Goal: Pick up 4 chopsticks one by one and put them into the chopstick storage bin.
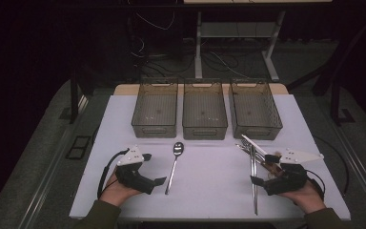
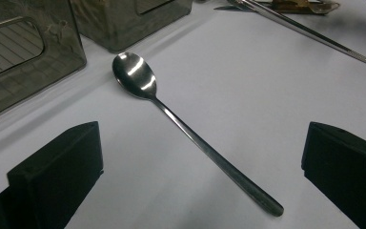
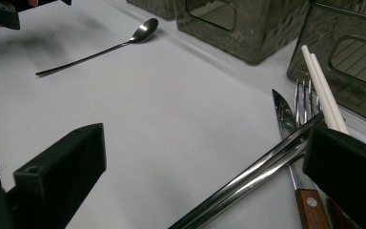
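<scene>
A steel spoon [image 1: 174, 167] lies on the white table [image 1: 209, 191], bowl toward the bins. My left gripper [image 1: 153, 168] rests just left of it, open; in the left gripper view the spoon [image 2: 138, 76] lies between the wide black jaws, untouched. At the right sits a pile of cutlery: long metal chopsticks [image 1: 253, 183], white chopsticks [image 1: 252, 142], a fork [image 3: 305, 98] and a wooden-handled knife [image 3: 284, 114]. My right gripper [image 1: 262, 169] stands open at that pile, its jaws either side of the metal chopsticks [image 3: 248, 179], gripping nothing.
Three see-through grey bins stand in a row at the back of the table: left [image 1: 155, 129], middle [image 1: 204, 131], right [image 1: 256, 131]. Bare white tabletop lies between the spoon and the pile. Dark floor and cables surround the table.
</scene>
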A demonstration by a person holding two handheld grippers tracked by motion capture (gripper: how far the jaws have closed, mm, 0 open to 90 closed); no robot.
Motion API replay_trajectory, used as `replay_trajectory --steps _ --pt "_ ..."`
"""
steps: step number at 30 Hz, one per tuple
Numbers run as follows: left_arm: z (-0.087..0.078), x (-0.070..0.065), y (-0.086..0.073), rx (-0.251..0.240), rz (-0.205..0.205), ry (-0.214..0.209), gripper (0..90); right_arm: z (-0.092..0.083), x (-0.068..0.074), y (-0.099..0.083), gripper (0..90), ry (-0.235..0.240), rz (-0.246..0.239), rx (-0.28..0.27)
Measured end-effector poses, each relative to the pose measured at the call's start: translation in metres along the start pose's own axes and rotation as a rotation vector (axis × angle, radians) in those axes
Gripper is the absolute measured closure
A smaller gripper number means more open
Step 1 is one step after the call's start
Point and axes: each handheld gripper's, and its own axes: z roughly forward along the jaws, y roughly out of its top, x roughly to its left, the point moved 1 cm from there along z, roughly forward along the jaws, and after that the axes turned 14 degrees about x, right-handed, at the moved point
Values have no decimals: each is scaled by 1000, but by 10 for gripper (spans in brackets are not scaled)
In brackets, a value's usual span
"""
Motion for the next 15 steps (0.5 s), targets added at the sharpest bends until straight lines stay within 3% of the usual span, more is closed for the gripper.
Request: replay_trajectory --steps 15 --pt "0 -2 -2 2 -5 1 0 -2 2 2 9 18 -10 41"
